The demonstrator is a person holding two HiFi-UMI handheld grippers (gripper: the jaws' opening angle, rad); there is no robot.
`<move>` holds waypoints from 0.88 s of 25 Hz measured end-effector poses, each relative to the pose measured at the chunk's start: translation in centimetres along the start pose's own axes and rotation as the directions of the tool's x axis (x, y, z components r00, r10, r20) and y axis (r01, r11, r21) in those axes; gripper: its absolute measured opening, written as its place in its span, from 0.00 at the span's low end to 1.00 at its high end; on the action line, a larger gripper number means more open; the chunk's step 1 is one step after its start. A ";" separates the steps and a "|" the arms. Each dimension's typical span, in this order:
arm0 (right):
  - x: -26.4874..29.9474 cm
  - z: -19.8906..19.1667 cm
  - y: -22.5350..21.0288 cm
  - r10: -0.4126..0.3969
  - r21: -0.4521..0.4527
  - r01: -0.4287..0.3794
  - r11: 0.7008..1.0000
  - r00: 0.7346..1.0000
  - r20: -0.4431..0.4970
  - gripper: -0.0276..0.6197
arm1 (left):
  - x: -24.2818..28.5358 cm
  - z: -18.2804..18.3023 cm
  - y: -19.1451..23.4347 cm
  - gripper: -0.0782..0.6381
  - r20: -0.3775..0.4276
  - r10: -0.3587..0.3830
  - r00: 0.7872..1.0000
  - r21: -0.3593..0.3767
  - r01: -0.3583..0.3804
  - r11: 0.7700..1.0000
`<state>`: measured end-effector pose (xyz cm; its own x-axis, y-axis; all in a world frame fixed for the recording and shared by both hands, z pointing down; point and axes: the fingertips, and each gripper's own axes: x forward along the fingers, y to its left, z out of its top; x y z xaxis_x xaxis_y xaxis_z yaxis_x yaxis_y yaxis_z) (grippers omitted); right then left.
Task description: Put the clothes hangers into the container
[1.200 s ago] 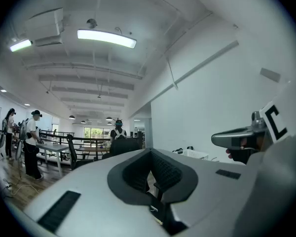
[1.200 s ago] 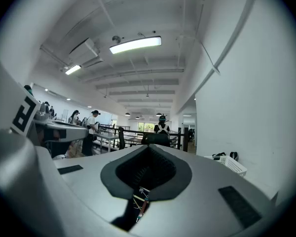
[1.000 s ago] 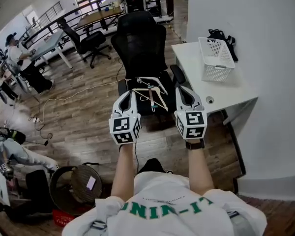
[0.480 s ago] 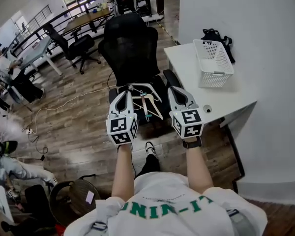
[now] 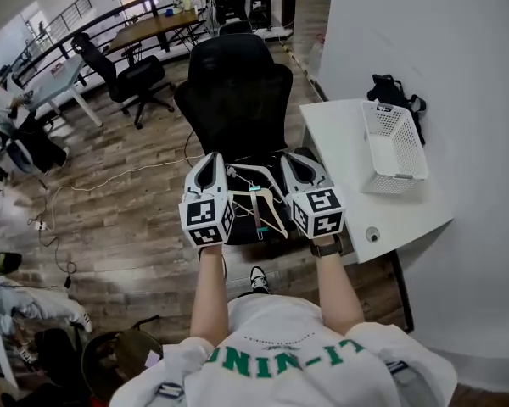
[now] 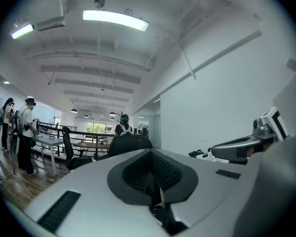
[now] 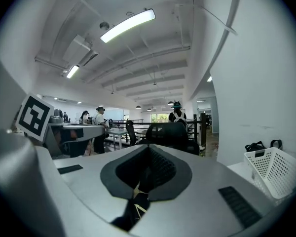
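left gripper [image 5: 210,159], right gripper [image 5: 288,160], both jaws together, hangers [image 5: 260,200] between them, seemingly lying on chair [image 5: 236,91]

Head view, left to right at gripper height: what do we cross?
left gripper → hangers → right gripper → table → basket

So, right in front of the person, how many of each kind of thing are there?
Tongs: 2, the left tongs and the right tongs
Black office chair: 1
White table: 1
White basket: 1
Black bag: 1
Hangers: a pile on the seat, too tangled to count
Total: 6, plus the hangers
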<state>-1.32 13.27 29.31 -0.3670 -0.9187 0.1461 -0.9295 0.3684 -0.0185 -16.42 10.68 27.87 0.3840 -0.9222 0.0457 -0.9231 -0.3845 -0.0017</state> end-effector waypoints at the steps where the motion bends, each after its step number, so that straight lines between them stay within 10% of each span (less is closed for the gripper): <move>1: 1.9 -0.1 0.0 0.010 -0.001 -0.010 1.000 1.000 -0.010 0.07 | 1.4 -0.3 1.1 0.13 -0.005 0.001 1.000 -0.002 -0.001 1.000; 12: 15.0 -7.4 0.1 0.098 0.001 -0.100 0.995 0.972 -0.214 0.09 | 10.7 -8.5 10.0 0.13 -0.121 -0.005 0.993 -0.068 -0.003 0.998; 22: 21.7 -20.5 -0.7 0.227 0.055 -0.229 0.972 0.849 -0.478 0.22 | 15.1 -17.3 10.8 0.13 -0.243 -0.007 0.970 -0.121 -0.023 0.992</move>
<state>-7.82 -3.97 52.79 -0.5047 -0.6279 0.5925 -0.8215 0.5603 -0.1061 -20.94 -6.64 45.87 0.3742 -0.8818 0.2871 -0.9274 -0.3552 0.1176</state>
